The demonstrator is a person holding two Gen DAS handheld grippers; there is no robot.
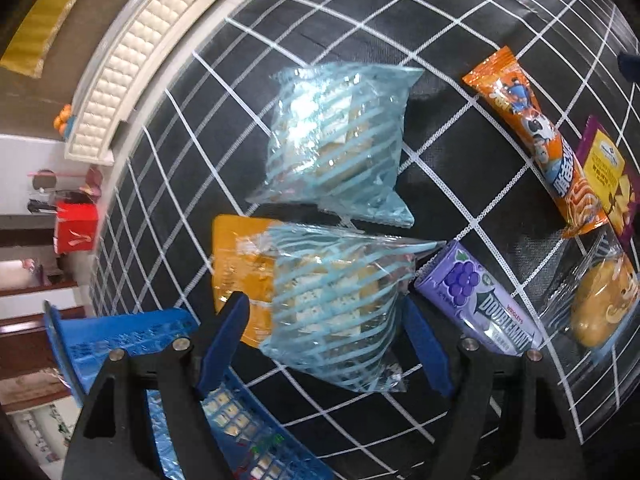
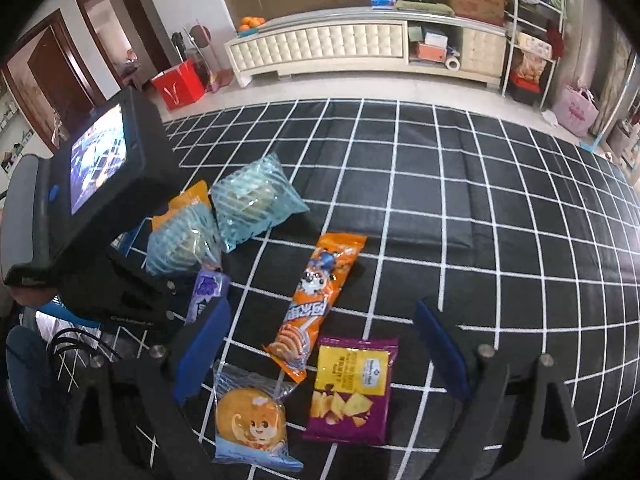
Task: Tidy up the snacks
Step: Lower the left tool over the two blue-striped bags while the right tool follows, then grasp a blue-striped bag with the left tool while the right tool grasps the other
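My left gripper [image 1: 326, 346] is open, its blue fingers [image 1: 224, 344] either side of a clear blue-striped bag [image 1: 336, 312] of wafers. That bag overlaps an orange packet [image 1: 240, 256]. A second striped bag [image 1: 336, 140] lies just beyond, and a purple Doublemint gum pack [image 1: 476, 300] sits by the right finger. My right gripper [image 2: 322, 344] hangs open above a round bun packet [image 2: 250, 416], a purple chip bag [image 2: 352, 392] and a long orange snack packet [image 2: 320, 300], holding nothing. The left gripper's body [image 2: 100, 200] shows at the left of the right wrist view.
A blue plastic basket [image 1: 120, 340] stands at the lower left beside my left gripper. Everything lies on a black cloth with a white grid [image 2: 480, 200]. Beyond the cloth are a white quilted cabinet [image 2: 320, 48], a red bag [image 2: 178, 84] and shelves [image 2: 528, 40].
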